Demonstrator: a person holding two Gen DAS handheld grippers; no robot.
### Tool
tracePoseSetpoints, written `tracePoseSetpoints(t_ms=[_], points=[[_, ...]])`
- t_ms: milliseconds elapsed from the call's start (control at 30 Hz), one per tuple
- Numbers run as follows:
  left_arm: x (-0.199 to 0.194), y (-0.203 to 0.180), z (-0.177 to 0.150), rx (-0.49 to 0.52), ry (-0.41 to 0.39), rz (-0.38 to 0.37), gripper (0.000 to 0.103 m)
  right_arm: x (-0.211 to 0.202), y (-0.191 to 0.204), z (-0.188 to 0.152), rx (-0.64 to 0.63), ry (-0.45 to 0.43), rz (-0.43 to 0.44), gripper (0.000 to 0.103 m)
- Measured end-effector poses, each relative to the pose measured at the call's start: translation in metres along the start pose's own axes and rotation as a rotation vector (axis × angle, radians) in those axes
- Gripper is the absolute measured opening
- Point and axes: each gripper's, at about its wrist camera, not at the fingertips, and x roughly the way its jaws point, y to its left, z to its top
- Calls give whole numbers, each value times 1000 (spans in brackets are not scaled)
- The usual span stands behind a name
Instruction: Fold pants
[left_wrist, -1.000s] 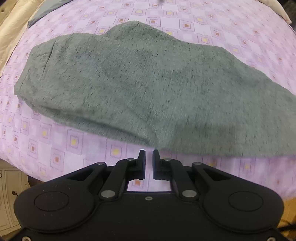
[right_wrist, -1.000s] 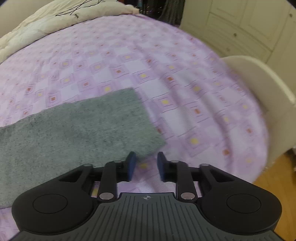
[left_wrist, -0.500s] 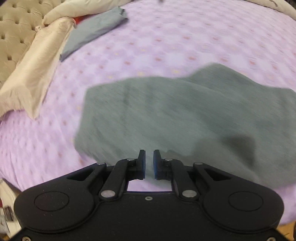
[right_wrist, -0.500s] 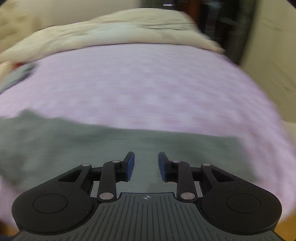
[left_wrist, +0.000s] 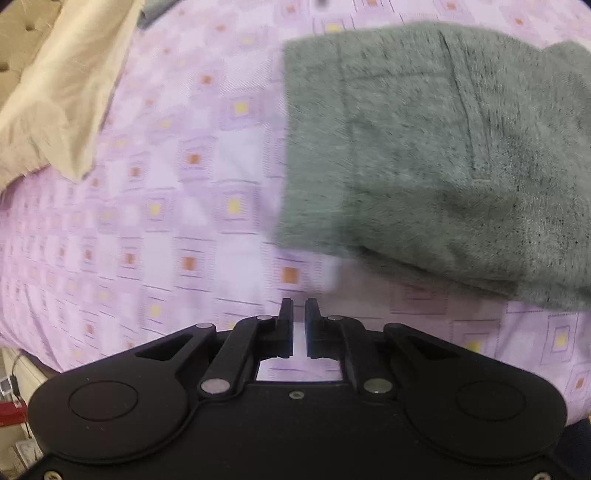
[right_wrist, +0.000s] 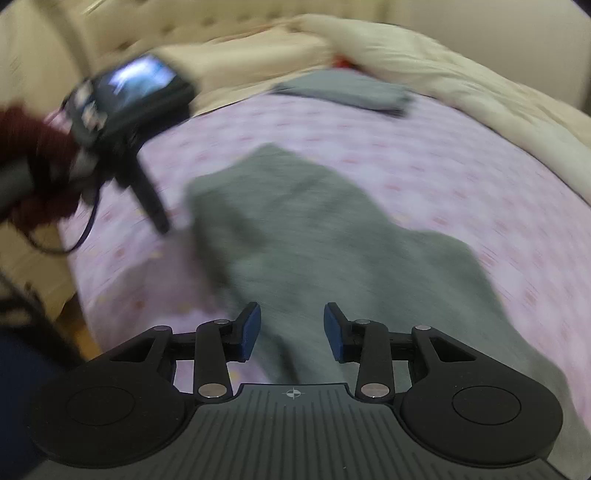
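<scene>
No readable brand or lettering anywhere, just a little crosshair mark (right_wrist: 293, 393) stamped on the right tool's ribbed body.

Count-wise: one pair of grey fleecy pants (left_wrist: 436, 147) spread on the lilac bedsheet (left_wrist: 155, 221) with its small yellow and orange squares, two grippers, and one more folded grey garment (right_wrist: 343, 90) further up the bed.

The left gripper (left_wrist: 299, 308) has its jaws nearly pinched together, only a thin slit between them, nothing in there. It sits over bare sheet just off the near corner of the pants, not touching them. This view shows the pocket seams pretty sharply, plus a beige satin-looking cover (left_wrist: 62, 96) at top left.

The right gripper (right_wrist: 291, 314) has its blue-padded jaws spread wide with nothing between them, hovering over the near end of the pants (right_wrist: 332, 236). Only this view, which is quite blurry, catches the other handheld tool out to the left with its lit-up screen (right_wrist: 136, 79), and the cream duvet (right_wrist: 461, 81) bunched along the far side.
</scene>
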Motion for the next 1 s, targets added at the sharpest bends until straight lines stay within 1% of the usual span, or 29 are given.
tracePoseSetpoints(t_ms=[67, 100, 167, 200, 233, 267, 300, 367, 400, 433, 500, 567, 633, 667, 767, 833, 900, 933, 1000], points=[[-9, 10, -2, -26, -23, -21, 14, 19, 21, 7, -94, 29, -18, 37], [-13, 16, -2, -43, -31, -34, 14, 28, 26, 8, -131, 49, -19, 37], [-20, 22, -1, -60, -45, -48, 14, 45, 41, 8, -198, 93, -47, 36], [-21, 28, 6, -60, -55, -55, 14, 50, 44, 5, -222, 109, -66, 30], [-26, 30, 8, -58, -67, -60, 14, 55, 45, 7, -224, 117, -80, 21], [-30, 32, 9, -53, -80, -62, 14, 57, 41, 11, -189, 125, -78, 12], [-33, 29, 14, -45, -94, -63, 14, 59, 40, 15, -141, 132, -68, 7], [-42, 29, 19, -30, -124, -65, 14, 51, 36, 23, -30, 116, -43, 6], [-46, 30, 24, -26, -145, -71, 14, 47, 39, 25, -8, 102, -11, 6], [-49, 30, 27, -26, -161, -79, 14, 47, 48, 24, -36, 107, 11, 6], [-51, 26, 40, -24, -181, -112, 14, 57, 61, 14, -105, 159, 12, 6], [-45, 17, 54, -8, -181, -142, 14, 62, 59, 10, -88, 178, 6, 6], [-39, 3, 66, 20, -196, -172, 14, 61, 52, 14, -47, 181, 15, 6], [-36, -8, 73, 43, -205, -185, 14, 60, 50, 16, -46, 180, 19, 6], [-23, -27, 86, 91, -186, -194, 15, 61, 49, 15, -53, 184, 28, 6], [-15, -36, 87, 110, -179, -211, 16, 63, 50, 15, -41, 189, 27, 7], [2, -41, 85, 145, -142, -161, 17, 67, 49, 18, -12, 192, 26, 7], [12, -41, 81, 166, -124, -138, 20, 68, 44, 20, 16, 189, 35, 7], [13, -36, 68, 187, -183, -149, 20, 56, 32, 21, 70, 160, 48, 9]])
